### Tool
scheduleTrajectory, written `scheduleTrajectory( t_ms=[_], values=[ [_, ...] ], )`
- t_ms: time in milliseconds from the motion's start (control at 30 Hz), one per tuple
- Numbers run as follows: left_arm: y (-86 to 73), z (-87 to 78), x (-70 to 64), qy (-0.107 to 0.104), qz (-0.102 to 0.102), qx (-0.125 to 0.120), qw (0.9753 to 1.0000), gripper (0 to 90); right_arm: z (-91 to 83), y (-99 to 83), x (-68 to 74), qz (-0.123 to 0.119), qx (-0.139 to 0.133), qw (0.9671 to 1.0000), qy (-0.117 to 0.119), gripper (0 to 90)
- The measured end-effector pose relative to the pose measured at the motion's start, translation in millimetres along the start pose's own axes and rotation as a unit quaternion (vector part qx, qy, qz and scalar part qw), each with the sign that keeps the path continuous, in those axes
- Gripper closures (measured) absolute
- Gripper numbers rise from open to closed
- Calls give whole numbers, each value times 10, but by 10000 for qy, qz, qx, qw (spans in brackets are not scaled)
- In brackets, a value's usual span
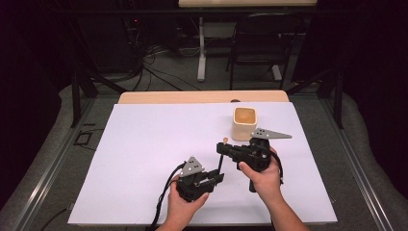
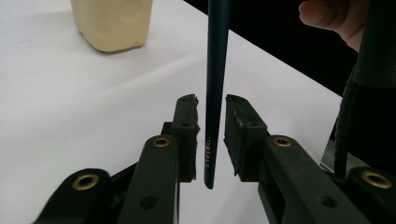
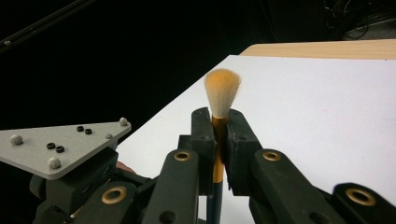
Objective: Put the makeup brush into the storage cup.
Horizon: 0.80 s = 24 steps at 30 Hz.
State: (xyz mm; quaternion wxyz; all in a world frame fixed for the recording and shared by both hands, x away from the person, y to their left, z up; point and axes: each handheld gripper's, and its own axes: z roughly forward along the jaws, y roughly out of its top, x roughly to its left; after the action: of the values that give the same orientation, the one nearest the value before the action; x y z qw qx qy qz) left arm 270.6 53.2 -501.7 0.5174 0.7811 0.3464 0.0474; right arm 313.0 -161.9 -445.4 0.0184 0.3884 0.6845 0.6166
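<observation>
I have the right gripper [image 1: 222, 149] clamped on the brush [image 1: 222, 156]: in the right gripper view its 2 jaws press on the gold ferrule [image 3: 217, 140] just under the bristles [image 3: 222, 90], which stick up past the fingertips. My right hand [image 1: 262, 173] holds that gripper toward the near right of the white table [image 1: 144, 144], jaws pointing left.

My left gripper [image 1: 216, 179] sits nearer and a little to the left, in my left hand [image 1: 185, 199]. In the left gripper view the brush's dark handle [image 2: 215, 93] runs down between its 2 jaws, which stand slightly apart. The handle lies close along the left pad [image 2: 187, 126], with a clear gap to the right pad [image 2: 240, 130]; I cannot tell whether the left pad touches it. The handle's tip ends low between the jaws.

A cream cup [image 1: 245, 123] stands farther off, just beyond the right gripper, upright and apart from the brush.
</observation>
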Motion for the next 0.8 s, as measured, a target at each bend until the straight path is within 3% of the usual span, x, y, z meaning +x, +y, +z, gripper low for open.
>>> scheduleTrajectory(
  t_ms=[633, 800],
  values=[
    [11, -125, 113, 85, -84, -57, 9999, 651, -17, -7, -35, -296, -38, 9989, -370, 839],
    [-1, -166, 161, 275, -95, -35, 9996, 651, -30, -9, -53, -313, -58, 9985, -451, 839]
  ],
)
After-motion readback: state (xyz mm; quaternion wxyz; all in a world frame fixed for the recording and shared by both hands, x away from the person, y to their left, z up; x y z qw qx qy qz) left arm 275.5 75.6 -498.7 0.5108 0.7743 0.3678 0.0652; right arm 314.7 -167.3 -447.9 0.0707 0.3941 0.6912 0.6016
